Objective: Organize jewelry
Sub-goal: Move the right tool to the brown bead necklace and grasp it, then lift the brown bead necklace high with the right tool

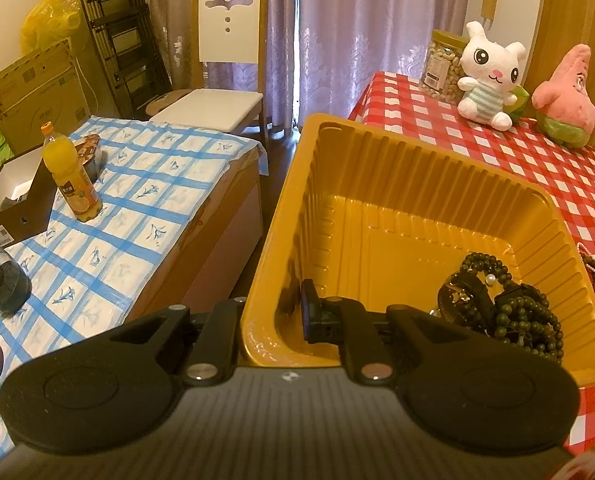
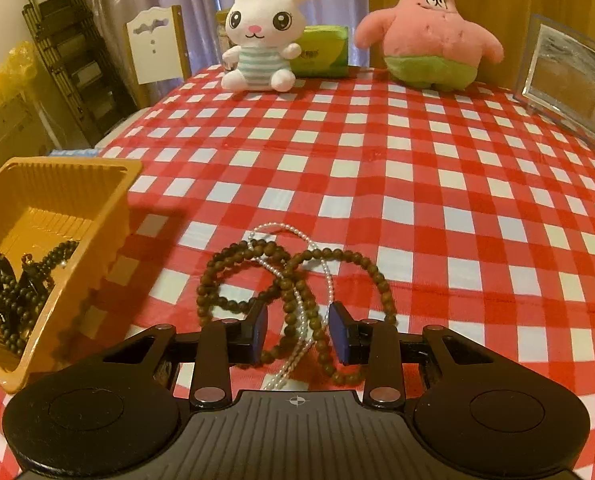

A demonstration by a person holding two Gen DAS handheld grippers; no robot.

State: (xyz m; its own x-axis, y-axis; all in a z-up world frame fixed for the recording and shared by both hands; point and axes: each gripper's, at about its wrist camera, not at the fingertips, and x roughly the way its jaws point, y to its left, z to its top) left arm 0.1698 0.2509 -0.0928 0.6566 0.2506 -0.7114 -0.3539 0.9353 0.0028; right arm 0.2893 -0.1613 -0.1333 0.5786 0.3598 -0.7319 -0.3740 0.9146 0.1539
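Observation:
A yellow plastic tray (image 1: pixel 417 148) stands tilted at the left edge of the red checked table. My left gripper (image 1: pixel 273 304) is shut on its near wall, one finger inside and the other outside. Dark bead strands and a black watch (image 1: pixel 513 312) lie heaped in the tray's corner. The right wrist view has the tray (image 2: pixel 65 168) at the left, with a brown bead necklace (image 2: pixel 233 256) tangled with a white pearl strand (image 2: pixel 281 228) on the cloth. My right gripper (image 2: pixel 297 320) is open low over this tangle, with several strands running between its fingers.
A white rabbit plush (image 2: pixel 257 40), a pink star plush (image 2: pixel 429 32), a green tissue pack (image 2: pixel 321 52) and a clear photo frame (image 2: pixel 569 88) line the table's far side. A nut jar (image 1: pixel 441 64) stands behind. Left of the table, a blue checked table holds an orange bottle (image 1: pixel 71 176).

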